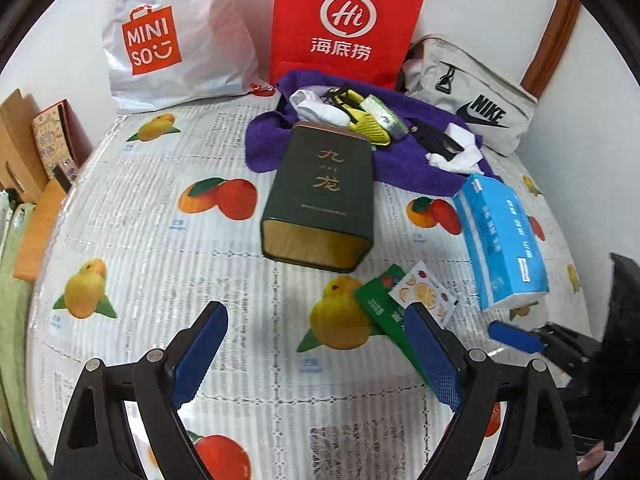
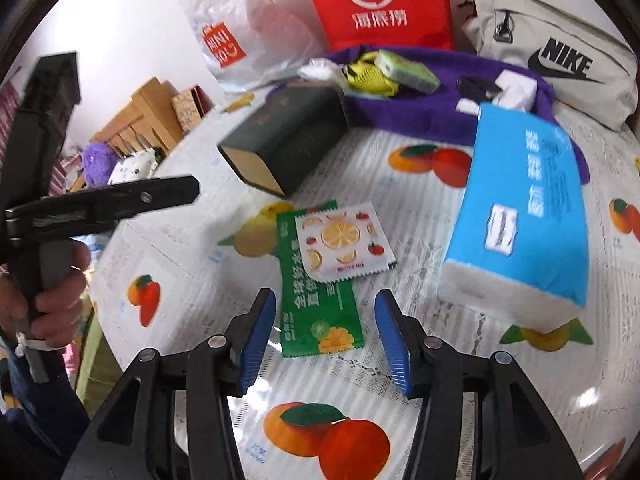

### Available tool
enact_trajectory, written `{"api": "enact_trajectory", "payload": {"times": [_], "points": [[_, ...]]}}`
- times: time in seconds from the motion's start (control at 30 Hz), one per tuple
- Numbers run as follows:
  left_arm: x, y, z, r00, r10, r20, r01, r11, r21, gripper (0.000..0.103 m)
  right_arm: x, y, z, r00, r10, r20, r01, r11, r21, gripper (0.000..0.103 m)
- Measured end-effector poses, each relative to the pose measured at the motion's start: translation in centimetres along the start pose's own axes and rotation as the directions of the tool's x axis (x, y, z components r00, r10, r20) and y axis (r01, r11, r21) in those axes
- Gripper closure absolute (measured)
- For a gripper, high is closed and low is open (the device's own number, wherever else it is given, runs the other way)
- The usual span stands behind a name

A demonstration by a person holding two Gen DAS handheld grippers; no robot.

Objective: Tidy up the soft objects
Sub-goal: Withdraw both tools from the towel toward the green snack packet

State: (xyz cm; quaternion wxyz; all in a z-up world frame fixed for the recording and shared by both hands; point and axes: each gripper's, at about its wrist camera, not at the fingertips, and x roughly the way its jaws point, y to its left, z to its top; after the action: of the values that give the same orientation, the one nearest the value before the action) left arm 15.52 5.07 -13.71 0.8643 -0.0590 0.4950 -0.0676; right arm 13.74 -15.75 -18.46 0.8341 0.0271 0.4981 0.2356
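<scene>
My right gripper (image 2: 326, 304) is open just above the fruit-print tablecloth, and the lower end of a green sachet (image 2: 316, 312) lies between its fingers, untouched. A white lemon-print sachet (image 2: 344, 244) overlaps the green one. A blue tissue pack (image 2: 524, 208) lies to the right, blurred. My left gripper (image 1: 316, 316) stands wide open over bare cloth, its right finger beside the green sachet (image 1: 384, 312). Further back, a purple towel (image 1: 400, 160) carries white socks (image 1: 320, 110), a yellow mesh piece (image 1: 368, 124) and a small green pack (image 1: 386, 114).
A dark green tin (image 1: 320, 200) lies on its side mid-table. At the back stand a Miniso bag (image 1: 160, 40), a red bag (image 1: 344, 20) and a grey Nike pouch (image 1: 472, 96). Cardboard boxes (image 1: 24, 140) line the left edge. A hand (image 2: 60, 280) holds the left gripper.
</scene>
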Motion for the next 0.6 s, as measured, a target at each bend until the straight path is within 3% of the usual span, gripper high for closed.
{"api": "enact_trajectory", "payload": {"times": [0.23,0.53,0.6], "points": [[2.3,-4.0,-0.8,0.994,-0.104,-0.013,0.105,0.985,0.140,0.013,0.0,-1.9,-1.7,0.999,-0.031,-0.020,0.032,0.999,0.034,0.051],[6.8,-7.8,-1.0,0.991,-0.119,-0.068,0.132,0.963,0.236,0.013,-1.9,-5.6,-4.0,0.996,-0.094,-0.006,0.094,0.990,0.108,0.051],[7.8,-8.4,-1.2,0.992,-0.092,-0.084,0.111,0.959,0.262,0.013,-2.1,-6.2,-4.3,0.995,-0.097,-0.004,0.097,0.988,0.121,0.051]]}}
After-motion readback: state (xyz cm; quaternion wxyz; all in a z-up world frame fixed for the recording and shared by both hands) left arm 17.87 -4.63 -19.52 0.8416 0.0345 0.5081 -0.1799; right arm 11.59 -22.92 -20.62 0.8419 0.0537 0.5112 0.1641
